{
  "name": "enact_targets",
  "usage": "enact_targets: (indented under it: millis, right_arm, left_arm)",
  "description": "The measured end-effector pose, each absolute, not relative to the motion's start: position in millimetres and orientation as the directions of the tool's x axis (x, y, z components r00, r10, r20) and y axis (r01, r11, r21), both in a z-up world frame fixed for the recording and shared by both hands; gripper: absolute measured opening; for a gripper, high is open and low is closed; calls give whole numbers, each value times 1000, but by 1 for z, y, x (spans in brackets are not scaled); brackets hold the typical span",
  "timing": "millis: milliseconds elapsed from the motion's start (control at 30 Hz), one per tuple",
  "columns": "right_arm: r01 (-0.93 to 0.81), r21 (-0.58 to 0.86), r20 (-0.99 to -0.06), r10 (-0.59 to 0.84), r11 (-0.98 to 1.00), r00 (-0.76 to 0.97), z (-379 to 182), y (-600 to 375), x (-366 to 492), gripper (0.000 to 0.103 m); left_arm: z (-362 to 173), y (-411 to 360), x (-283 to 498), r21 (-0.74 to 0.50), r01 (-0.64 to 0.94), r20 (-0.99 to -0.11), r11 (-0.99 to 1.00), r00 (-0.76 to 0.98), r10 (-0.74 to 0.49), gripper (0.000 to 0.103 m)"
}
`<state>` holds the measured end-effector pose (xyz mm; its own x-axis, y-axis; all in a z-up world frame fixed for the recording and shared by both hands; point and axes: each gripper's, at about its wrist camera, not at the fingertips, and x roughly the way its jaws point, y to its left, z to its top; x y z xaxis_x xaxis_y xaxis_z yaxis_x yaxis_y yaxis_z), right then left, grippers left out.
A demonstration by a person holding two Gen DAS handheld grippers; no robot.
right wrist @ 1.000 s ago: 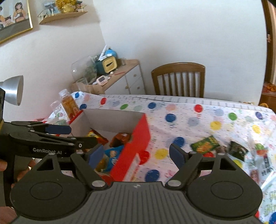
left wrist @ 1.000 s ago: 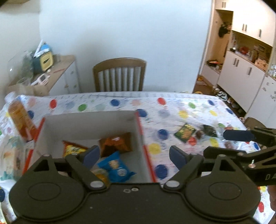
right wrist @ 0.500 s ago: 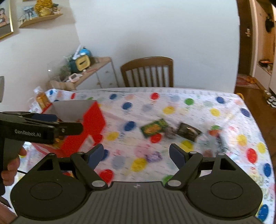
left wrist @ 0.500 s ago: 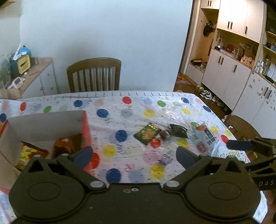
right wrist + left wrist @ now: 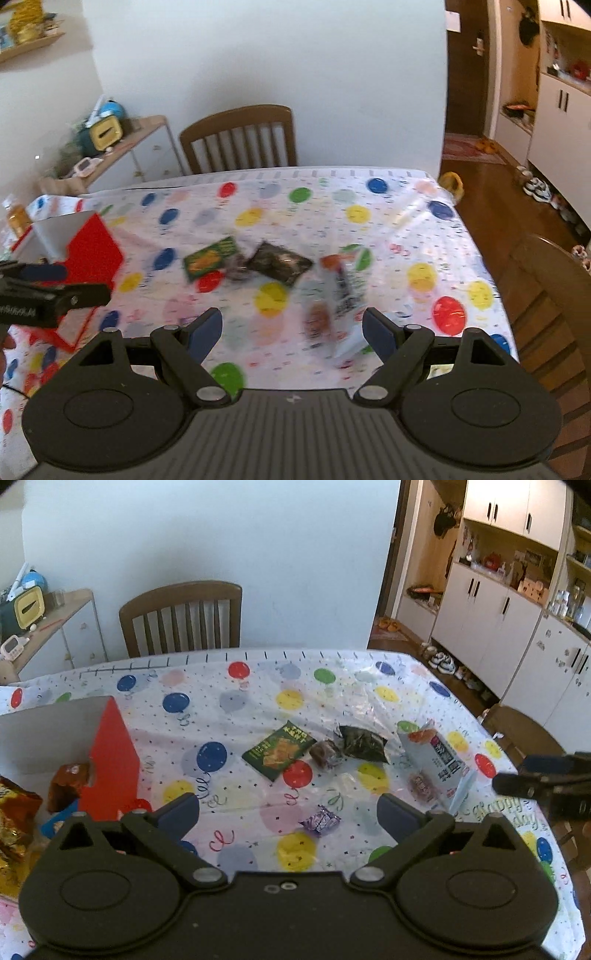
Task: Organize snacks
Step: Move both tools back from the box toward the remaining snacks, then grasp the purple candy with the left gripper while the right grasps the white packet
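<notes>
A table under a balloon-print cloth (image 5: 258,709) holds everything; at its left stands the red box (image 5: 110,757), already holding an orange packet (image 5: 68,781) and other bags. The loose snacks lie mid-table, well apart from the box: a pale upright pouch (image 5: 439,760), a black packet (image 5: 360,742), a green flat packet (image 5: 280,749), a small brown wrapped sweet (image 5: 325,753) between those two, and a purple candy (image 5: 320,820) nearest. These look light, crinkly and slippery, so pinching a sealed edge should hold better than squeezing the puffy middle. The left gripper (image 5: 288,812) hangs spread and empty above the purple candy; the right gripper (image 5: 291,330) is likewise spread with nothing between its fingers, over what seems, through blur, to be the pouch.
</notes>
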<state>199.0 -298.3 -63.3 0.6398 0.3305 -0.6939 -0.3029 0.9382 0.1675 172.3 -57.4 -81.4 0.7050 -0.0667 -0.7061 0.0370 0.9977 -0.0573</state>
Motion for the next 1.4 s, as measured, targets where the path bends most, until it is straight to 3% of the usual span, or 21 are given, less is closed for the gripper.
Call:
enact_targets:
  millis: [433,667,1100,1333,1400]
  right_arm:
    - [-258,152,-754,280,954,594,-96,-323,254,83]
    - [-238,165,-790,273,957,549,-117,-324,279,83]
    - [-246,175,-817,280,953,504,-138,-311,304,47]
    - [-251,181,-817,287,951,499,-144,-305,309,37]
    - [-249,181,-817,286,951,500,-145,-304,310,33]
  left_arm:
    - [-118,-78,210,-41,56,-763,998,643,-67,98]
    - [-144,-90,226,-12,118,-802,993,592,-80,83]
    - [-172,-97,242,14,196,-846,981,526,-93,52]
    - [-174,-101,243,15,222,-842,975,528,-107,42]
    - [-174,-103,243,9,229,-841,973,528,-117,34]
